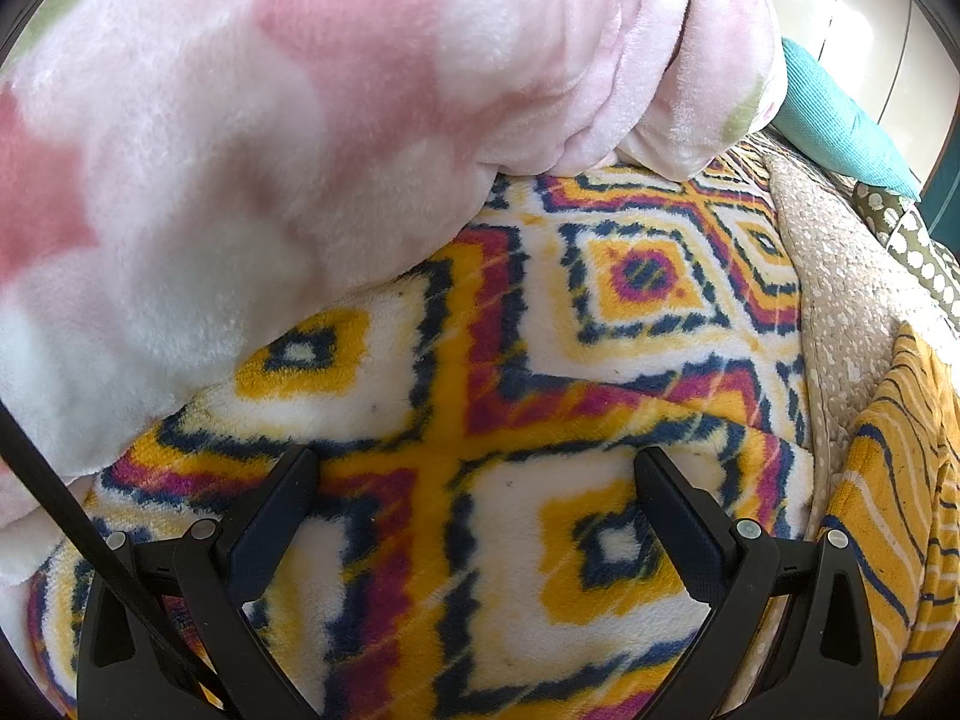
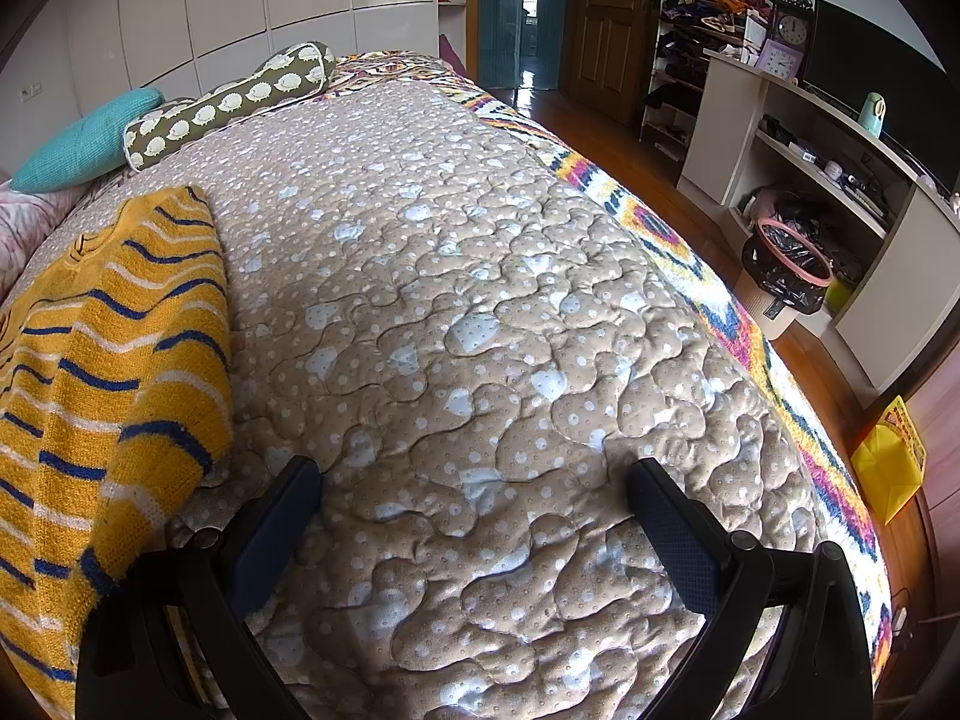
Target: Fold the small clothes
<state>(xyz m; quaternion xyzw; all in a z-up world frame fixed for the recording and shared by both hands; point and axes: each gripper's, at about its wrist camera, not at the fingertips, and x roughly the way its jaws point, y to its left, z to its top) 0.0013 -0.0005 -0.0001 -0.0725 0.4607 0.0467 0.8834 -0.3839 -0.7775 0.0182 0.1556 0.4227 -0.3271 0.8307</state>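
Both grippers, left (image 1: 477,474) and right (image 2: 474,483), fingers wide, empty; striped sweater (image 2: 102,372) edge lower left, quilt (image 2: 480,300) bare rightward.

knitted striped sweater (image 2: 114,372), quilted matt bedspread (image 2: 480,300), fluffy fleece blanket (image 1: 456,396).

The fleece blanket (image 1: 600,360) carries a diamond pattern in mustard yellow, navy, magenta and red on a white ground. The plush blanket (image 1: 270,120) is pale pink and white with rosier pink patches and touches of green. The sweater (image 2: 102,372) is mustard yellow with wavy navy and white stripes. The quilt (image 2: 480,300) is tan, scattered with small white dots and larger pale blotches. One pillow (image 2: 84,141) is plain teal; the bolster (image 2: 234,99) is olive green printed with white hedgehog shapes. The bin (image 2: 786,282) has a pink rim and a black liner. The bag (image 2: 888,456) is bright yellow.
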